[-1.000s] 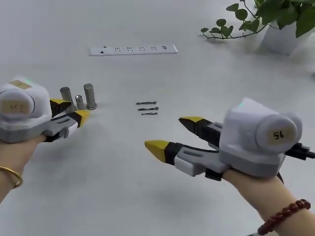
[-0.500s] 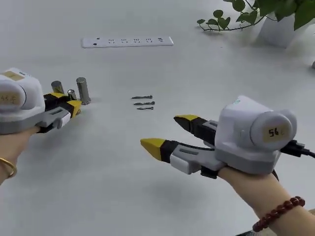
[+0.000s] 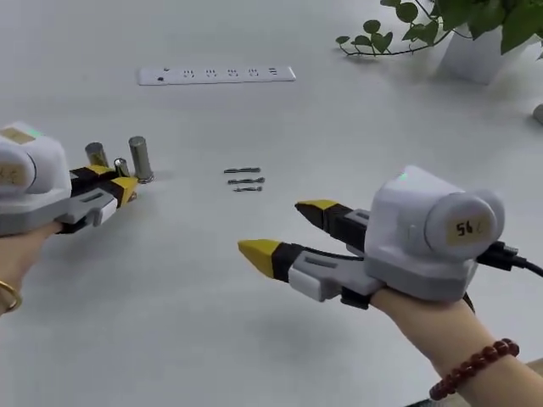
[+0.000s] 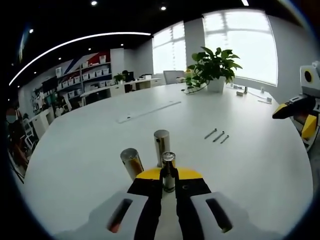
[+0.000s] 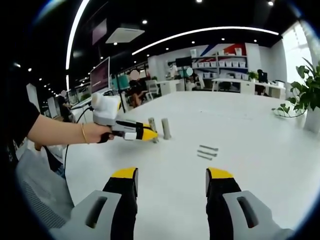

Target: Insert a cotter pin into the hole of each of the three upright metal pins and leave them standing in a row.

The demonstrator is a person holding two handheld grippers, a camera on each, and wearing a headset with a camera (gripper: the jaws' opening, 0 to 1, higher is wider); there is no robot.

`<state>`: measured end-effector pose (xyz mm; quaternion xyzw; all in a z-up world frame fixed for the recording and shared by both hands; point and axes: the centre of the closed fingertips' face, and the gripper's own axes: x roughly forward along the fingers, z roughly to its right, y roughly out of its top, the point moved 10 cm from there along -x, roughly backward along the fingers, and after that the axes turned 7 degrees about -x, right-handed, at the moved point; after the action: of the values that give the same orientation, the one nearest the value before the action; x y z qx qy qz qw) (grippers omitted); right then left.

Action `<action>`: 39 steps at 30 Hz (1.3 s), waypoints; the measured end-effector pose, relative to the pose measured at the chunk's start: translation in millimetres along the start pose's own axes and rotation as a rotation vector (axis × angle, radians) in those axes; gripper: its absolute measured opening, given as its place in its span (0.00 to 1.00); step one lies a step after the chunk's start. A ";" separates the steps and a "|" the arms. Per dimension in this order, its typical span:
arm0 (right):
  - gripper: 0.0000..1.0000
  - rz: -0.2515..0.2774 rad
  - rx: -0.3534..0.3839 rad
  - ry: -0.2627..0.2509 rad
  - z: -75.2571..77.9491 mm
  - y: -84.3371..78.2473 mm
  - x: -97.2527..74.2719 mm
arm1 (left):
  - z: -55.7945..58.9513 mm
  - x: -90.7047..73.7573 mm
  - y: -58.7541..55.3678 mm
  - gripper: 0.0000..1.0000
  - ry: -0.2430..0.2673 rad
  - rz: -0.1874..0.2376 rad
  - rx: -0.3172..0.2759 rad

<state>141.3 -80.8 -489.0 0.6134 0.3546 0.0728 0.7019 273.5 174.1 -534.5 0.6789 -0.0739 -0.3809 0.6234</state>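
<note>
Now L hand-held gripper (image 4: 169, 176) clamps 1 of 3 metal pins (image 4: 161, 145), R hand-held gripper (image 3: 282, 228) wide, 3 cotter pins (image 3: 244, 180) loose.

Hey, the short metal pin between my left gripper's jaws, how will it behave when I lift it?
The short metal pin looks smooth and shiny, so it may slip in the left gripper. It seems solid metal, probably heavy for its size. Upright on its narrow base, it could tip if nudged, then roll.

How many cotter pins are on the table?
3. All lie loose on the white table, in a short column right of the metal pins in the head view: far cotter pin, middle cotter pin, near cotter pin. None seems hidden.
</note>
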 end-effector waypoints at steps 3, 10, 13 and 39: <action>0.51 -0.001 -0.003 -0.002 0.3 0.1 -1.5 | 3.2 -1.6 -0.5 0.05 -0.016 -0.005 0.014; 0.51 0.002 -0.007 -0.003 -0.4 1.3 -4.4 | 15.3 -7.4 0.0 0.05 -0.049 0.001 -0.007; 0.50 0.004 -0.006 -0.003 -0.1 1.6 -6.7 | 22.0 -11.7 -1.7 0.05 -0.066 0.003 -0.009; 0.45 -0.028 -0.016 0.021 1.7 -0.3 -15.3 | 72.7 -40.0 -23.0 0.06 -0.167 -0.038 0.051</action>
<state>130.9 -90.5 -483.0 0.6019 0.3700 0.0723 0.7040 192.7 144.5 -533.4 0.6616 -0.1224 -0.4460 0.5903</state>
